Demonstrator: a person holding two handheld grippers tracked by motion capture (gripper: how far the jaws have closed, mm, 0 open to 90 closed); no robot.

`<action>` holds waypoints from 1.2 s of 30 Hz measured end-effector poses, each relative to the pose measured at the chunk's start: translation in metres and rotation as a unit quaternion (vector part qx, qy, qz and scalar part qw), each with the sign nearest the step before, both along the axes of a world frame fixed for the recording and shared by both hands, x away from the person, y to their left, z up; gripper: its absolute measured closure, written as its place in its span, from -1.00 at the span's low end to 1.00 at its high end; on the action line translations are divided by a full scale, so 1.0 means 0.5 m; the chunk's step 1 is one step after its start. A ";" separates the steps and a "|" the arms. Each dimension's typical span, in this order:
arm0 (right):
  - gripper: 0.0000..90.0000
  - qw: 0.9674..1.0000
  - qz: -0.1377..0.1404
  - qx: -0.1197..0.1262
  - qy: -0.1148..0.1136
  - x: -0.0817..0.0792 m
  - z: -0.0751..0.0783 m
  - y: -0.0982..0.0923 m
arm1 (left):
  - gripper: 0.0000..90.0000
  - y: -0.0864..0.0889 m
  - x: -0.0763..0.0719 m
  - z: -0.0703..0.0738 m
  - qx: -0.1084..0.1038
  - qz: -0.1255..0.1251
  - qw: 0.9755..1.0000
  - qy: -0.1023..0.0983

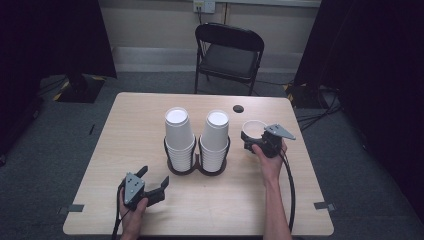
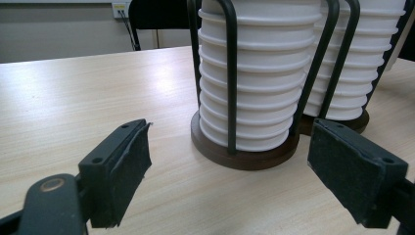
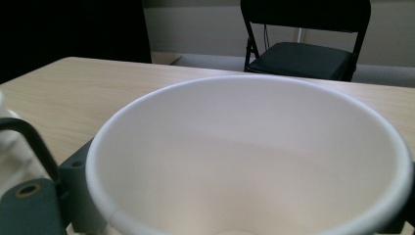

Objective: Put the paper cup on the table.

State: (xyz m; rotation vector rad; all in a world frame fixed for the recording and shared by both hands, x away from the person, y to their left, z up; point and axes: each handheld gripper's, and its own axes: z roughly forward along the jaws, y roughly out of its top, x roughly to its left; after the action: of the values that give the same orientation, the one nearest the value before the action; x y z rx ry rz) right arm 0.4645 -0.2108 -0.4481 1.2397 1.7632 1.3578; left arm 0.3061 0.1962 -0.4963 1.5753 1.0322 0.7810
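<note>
Two tall stacks of white paper cups stand in a black wire double holder at the table's middle. My right gripper holds a single white cup just right of the holder; that cup sits upright between the jaws, mouth open toward the camera. My left gripper rests open near the front left, aimed at the holder. In the left gripper view the near stack and its round base stand a short way beyond the open gripper.
A black folding chair stands behind the wooden table. A small dark round hole sits near the table's far edge. Cables trail on the floor at the right.
</note>
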 end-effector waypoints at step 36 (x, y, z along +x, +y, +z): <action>-0.72 0.997 0.003 -0.017 0.072 -0.007 -0.072 0.003 | -0.65 0.000 0.000 0.000 0.004 -0.004 1.000 0.000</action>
State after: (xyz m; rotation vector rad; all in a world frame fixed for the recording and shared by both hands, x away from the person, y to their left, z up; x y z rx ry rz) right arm 0.4611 -0.2091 -0.4841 1.3447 1.8804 1.2637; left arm 0.3062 0.1964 -0.4962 1.5846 1.0239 0.7800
